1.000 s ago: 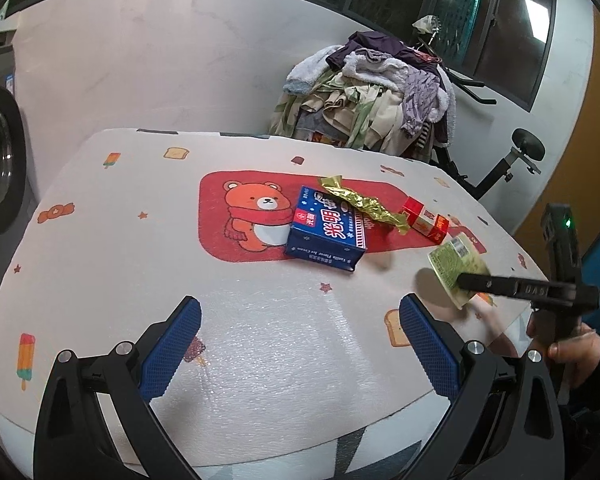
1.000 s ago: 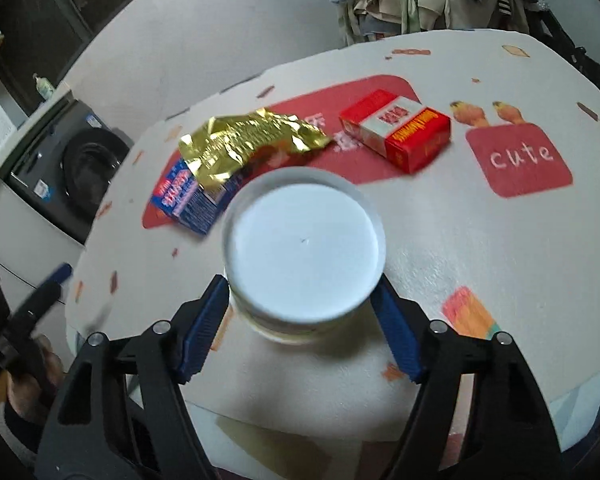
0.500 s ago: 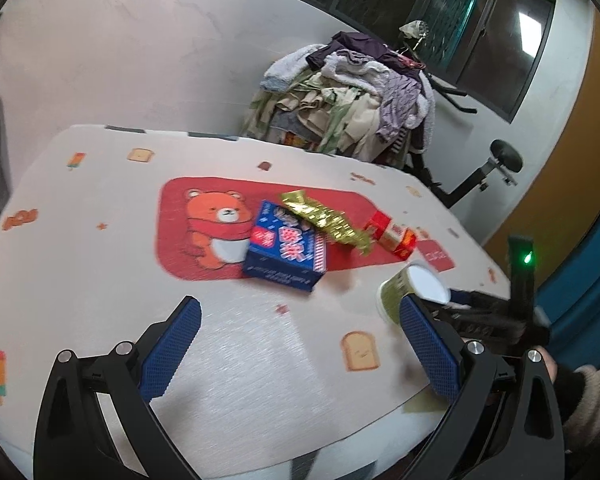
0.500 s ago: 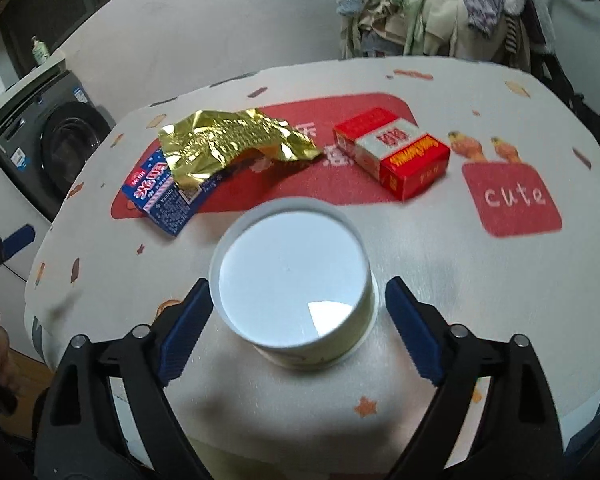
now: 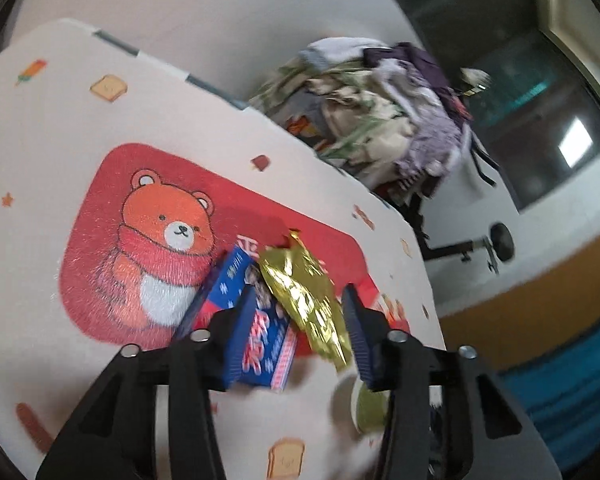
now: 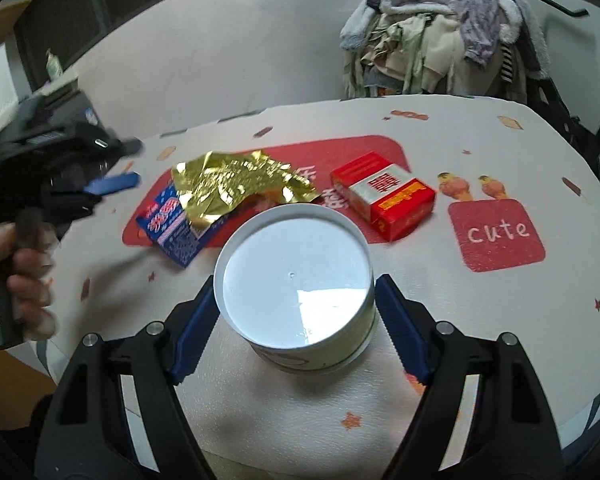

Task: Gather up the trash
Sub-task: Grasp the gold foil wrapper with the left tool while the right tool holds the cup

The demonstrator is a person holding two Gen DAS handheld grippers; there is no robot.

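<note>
A white paper cup point(image 6: 296, 288) with a pale green wall stands on the table between the open fingers of my right gripper point(image 6: 294, 332). Behind it lie a gold foil wrapper point(image 6: 236, 184) draped over a blue box point(image 6: 172, 228), and a red and white box point(image 6: 384, 196). In the left wrist view my left gripper point(image 5: 300, 332) is open and straddles the gold wrapper point(image 5: 304, 296) and the blue box point(image 5: 260, 340); whether the pads touch them I cannot tell. The cup point(image 5: 364, 404) shows below its right finger. The left gripper point(image 6: 112, 182) also appears at the left of the right wrist view.
The table point(image 6: 520, 320) has a white cover with a red bear panel point(image 5: 156, 240) and a red "cute" patch point(image 6: 496, 236). A pile of clothes point(image 6: 444, 32) on a rack stands behind the far edge. The near table edge is just under my right gripper.
My left gripper has swung in close over the blue box and gold wrapper and narrowed its opening. My right gripper has closed in a little around the cup, which stands on the table.
</note>
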